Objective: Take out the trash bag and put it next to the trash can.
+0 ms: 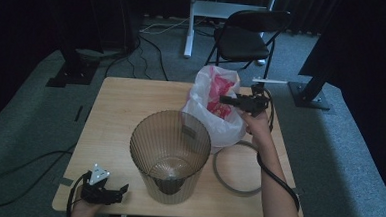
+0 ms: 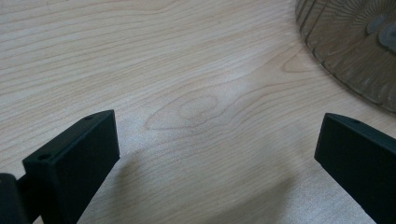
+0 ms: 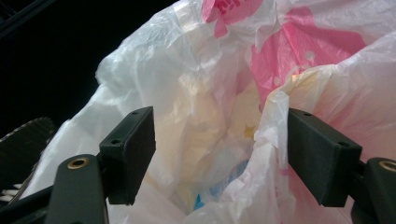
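Two tongs: both standing spread.
Right tongs [image 1: 227,100]: hovering at the plastic bag [image 1: 216,107], pinching nothing.
Left tongs [image 1: 124,189]: resting at the worktop's [image 1: 121,109] 7 o'clock corner.
Bag: sitting at 1 o'clock of the ribbed bin [image 1: 170,155].

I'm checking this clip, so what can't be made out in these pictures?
- High view: the table behind the ribbed translucent brown bin is blurred by its wall.
- High view: the grey ring is partly covered by the white and pink plastic bag.
- Right gripper view: the bag's contents are masked by folds.
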### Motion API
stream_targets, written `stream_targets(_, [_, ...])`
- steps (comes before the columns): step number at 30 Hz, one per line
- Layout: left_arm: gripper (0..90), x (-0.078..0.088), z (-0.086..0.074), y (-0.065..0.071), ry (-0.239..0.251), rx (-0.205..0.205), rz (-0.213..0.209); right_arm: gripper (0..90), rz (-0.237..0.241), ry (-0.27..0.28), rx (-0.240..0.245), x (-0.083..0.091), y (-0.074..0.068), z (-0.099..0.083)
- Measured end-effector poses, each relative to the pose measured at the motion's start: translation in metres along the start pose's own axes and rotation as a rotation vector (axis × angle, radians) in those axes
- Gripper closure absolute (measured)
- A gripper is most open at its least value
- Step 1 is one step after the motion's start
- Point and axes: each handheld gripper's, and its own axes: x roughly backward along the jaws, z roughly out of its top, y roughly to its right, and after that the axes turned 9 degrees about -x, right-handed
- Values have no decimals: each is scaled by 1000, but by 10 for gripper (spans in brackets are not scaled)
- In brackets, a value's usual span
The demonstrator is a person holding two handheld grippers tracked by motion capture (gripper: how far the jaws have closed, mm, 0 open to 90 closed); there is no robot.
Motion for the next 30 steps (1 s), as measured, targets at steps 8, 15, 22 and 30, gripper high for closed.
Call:
stream_targets(8, [0,0,0,0,0,0,0,139,15,19,24,12,-2,-5])
stream_targets(15, [0,0,0,0,-1,1,0,127,-34,43,76,26,-9,-7])
stream_targets(22, [0,0,0,0,-1,3,-1,109,-24,83,89,41,-9,-10])
stream_targets(30, [0,-1,0,0,-2,4,-2,109,-14,111,87,54,-6,-13])
